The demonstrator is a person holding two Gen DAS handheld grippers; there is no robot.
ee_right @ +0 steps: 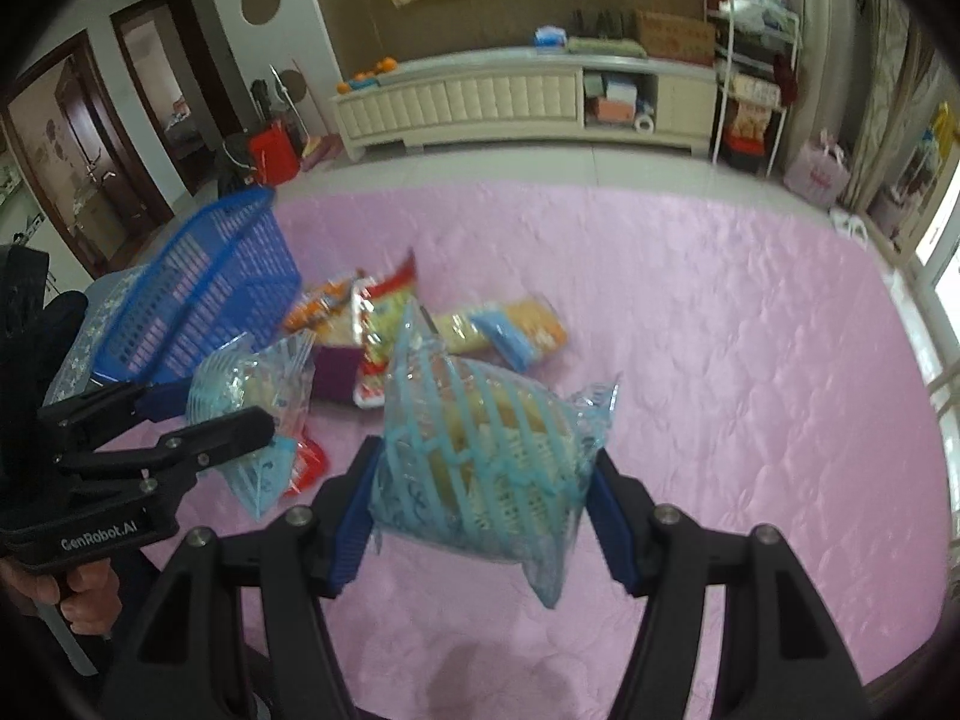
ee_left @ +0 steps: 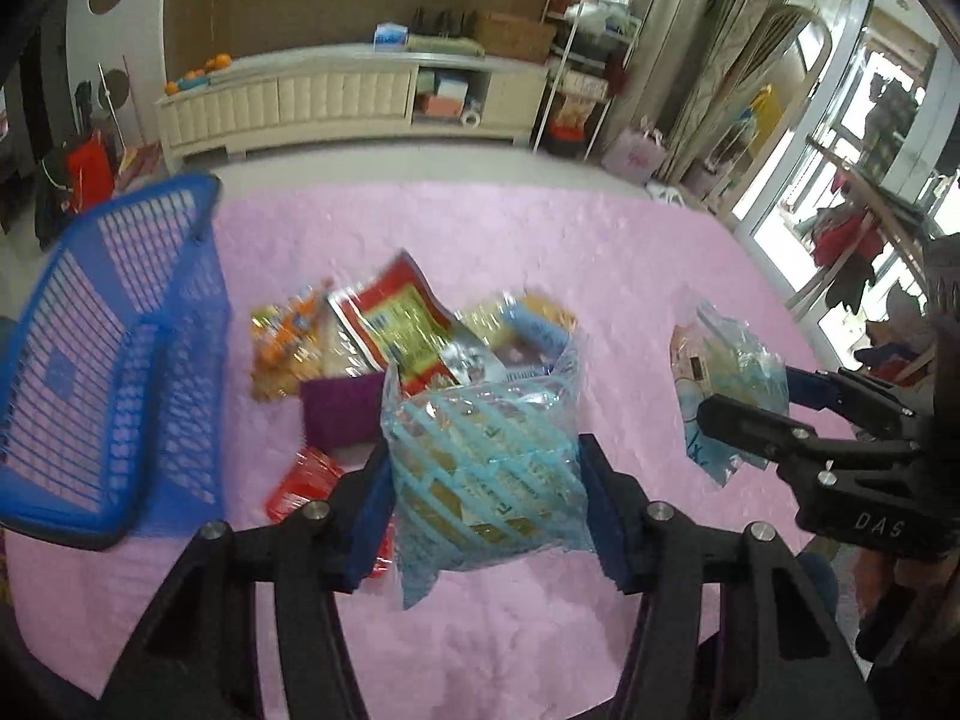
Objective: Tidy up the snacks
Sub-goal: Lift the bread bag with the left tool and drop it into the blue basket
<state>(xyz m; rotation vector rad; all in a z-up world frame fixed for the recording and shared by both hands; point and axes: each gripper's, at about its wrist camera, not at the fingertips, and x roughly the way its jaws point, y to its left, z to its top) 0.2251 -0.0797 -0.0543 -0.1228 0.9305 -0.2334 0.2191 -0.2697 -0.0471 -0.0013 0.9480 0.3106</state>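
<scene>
Beside the blue basket point(ee_left: 114, 372), a counter under a pink quilted cover point(ee_left: 540, 252) carries everything, broad and bare enough to sort on. The basket stands at the cover's left edge, open mouth up, judging by the task the place the snacks are meant to end up. Just right of the basket lies the loose pile of snack packets point(ee_left: 384, 336) — red, orange and yellow wrappers overlapping, with a purple box point(ee_left: 339, 414) at its near edge — not yet sorted. Nearer than the pile and well right of the basket, the left hand-held gripper point(ee_left: 489, 498) has its blue pads pressed on both sides of a blue-striped bag point(ee_left: 486, 468), which hangs clear of the cover, lifted, it seems, so it can travel to the basket. Farther right of the basket, the right hand-held gripper point(ee_right: 480, 504) pinches a second blue-striped bag point(ee_right: 480, 456) in the same way — jaws closed on its sides, bag off the cover.
</scene>
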